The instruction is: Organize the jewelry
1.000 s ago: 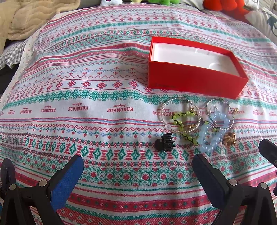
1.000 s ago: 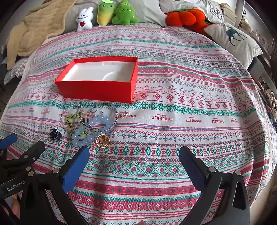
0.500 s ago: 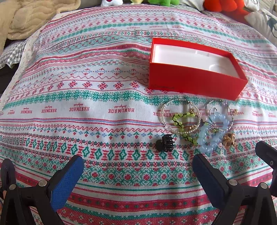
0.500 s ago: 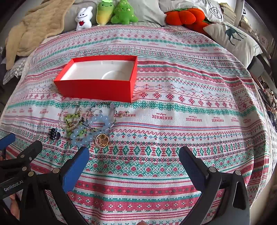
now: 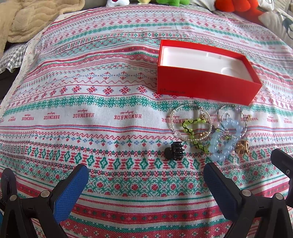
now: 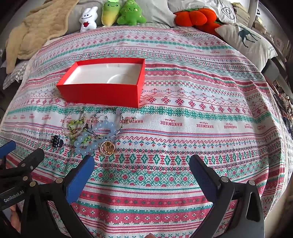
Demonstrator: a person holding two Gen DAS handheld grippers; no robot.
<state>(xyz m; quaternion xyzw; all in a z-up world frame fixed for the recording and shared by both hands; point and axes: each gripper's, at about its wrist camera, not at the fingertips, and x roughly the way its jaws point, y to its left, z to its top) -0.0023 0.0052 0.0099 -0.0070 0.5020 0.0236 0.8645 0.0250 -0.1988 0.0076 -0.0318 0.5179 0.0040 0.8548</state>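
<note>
Left wrist view showed the left gripper (image 5: 145, 183) low in the frame, its two blue-padded fingers (image 5: 70, 192) spread wide apart and holding nothing. They hung over a bed cover (image 5: 73, 102) full of red and green stripes and small stitched shapes. Right of the middle sat a red box (image 5: 205, 87), open on top, white and bare inside. Just below the box lay a small heap of jewelry. A clear bead ring (image 5: 190, 123) lay on the left of the heap with a green bead string (image 5: 194, 131) crossing it. A pale blue bead bracelet (image 5: 222, 141) lay to the right, partly on top of a thin wire hoop (image 5: 231, 120). A little gold piece (image 5: 241, 145) sat at the right edge of the heap. A black hair claw (image 5: 174, 151) lay by itself, just left of the heap and nearest the fingers.

In the right wrist view, the right gripper (image 6: 142, 170) was also at the bottom, fingers (image 6: 80, 178) spread wide and holding nothing. The heap and the box were in the left half of the frame. Part of the left gripper poked in at the lower left. Soft toys (image 6: 111, 14) and a beige blanket (image 6: 31, 31) lay along the top, and a deer pillow (image 6: 247, 40) was in the upper right.
</note>
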